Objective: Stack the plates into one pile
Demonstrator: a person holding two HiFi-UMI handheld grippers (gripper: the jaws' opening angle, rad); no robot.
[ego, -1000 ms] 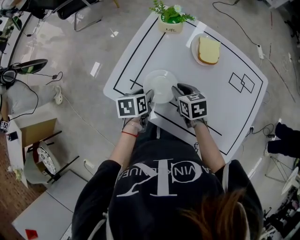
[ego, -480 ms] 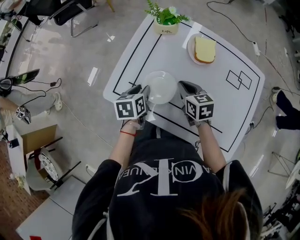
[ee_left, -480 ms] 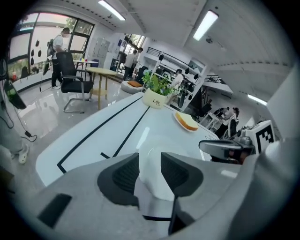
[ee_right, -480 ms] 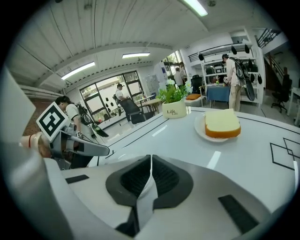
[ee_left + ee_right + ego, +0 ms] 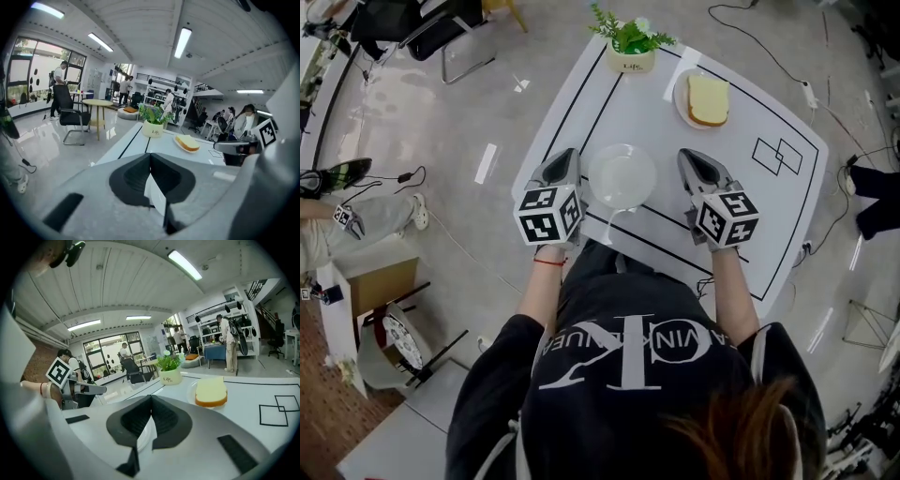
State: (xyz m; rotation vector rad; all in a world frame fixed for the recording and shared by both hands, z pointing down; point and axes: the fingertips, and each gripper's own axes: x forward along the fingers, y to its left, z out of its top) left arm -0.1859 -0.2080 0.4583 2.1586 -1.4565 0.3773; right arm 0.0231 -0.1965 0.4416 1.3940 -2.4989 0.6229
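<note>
Left gripper and right gripper: jaws just closed, tips together, nothing between. Both hang clear, either side of the glossy white round plate. It lies flat on the white table w/ black lines, near the front edge; one plate or several, we cannot tell. Risk, in our judgement: a low sweep could knock it off. Further back, the second white plate carries a yellow bread slice; stacking w/o clearing it would crush or tip it.
</note>
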